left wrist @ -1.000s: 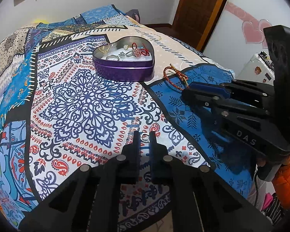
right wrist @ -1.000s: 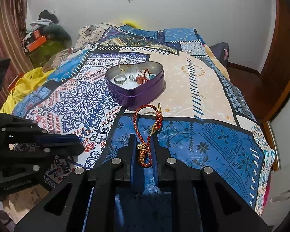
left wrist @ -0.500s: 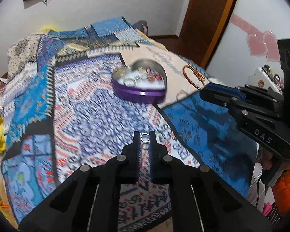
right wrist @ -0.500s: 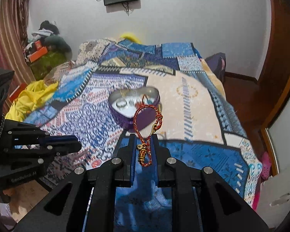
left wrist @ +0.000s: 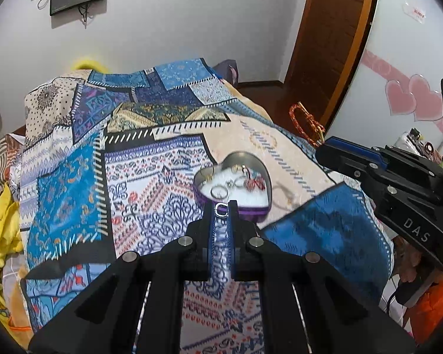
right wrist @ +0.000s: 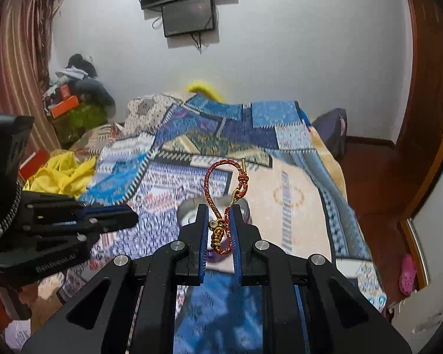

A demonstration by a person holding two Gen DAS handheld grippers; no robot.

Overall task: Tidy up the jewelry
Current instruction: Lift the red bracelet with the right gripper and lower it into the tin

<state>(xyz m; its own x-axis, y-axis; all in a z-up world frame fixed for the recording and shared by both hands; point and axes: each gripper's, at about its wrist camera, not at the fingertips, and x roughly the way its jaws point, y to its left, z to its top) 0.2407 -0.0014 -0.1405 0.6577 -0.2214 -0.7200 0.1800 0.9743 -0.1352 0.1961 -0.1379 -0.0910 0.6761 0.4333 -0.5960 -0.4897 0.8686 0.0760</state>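
A purple heart-shaped tin (left wrist: 236, 187) with rings and a red piece inside sits on the patterned bedspread (left wrist: 150, 177). My left gripper (left wrist: 221, 208) hovers just in front of the tin, shut on a small silver ring (left wrist: 221, 209). My right gripper (right wrist: 218, 211) is shut on a red-and-gold cord bracelet (right wrist: 223, 183), whose loop stands up above the fingertips. The tin (right wrist: 245, 209) shows partly behind that bracelet. In the left wrist view the right gripper (left wrist: 323, 150) is at the right with the bracelet (left wrist: 305, 124) sticking up from it.
The bed's right edge drops to a wooden floor (right wrist: 375, 183) by a brown door (left wrist: 327, 38). Yellow cloth (right wrist: 62, 174) and boxes (right wrist: 65, 107) lie left of the bed. A screen (right wrist: 189, 14) hangs on the far wall.
Both grippers have risen off the bedspread, the left lifting the ring and the right lifting the bracelet. The tin now appears closer to both sets of fingertips.
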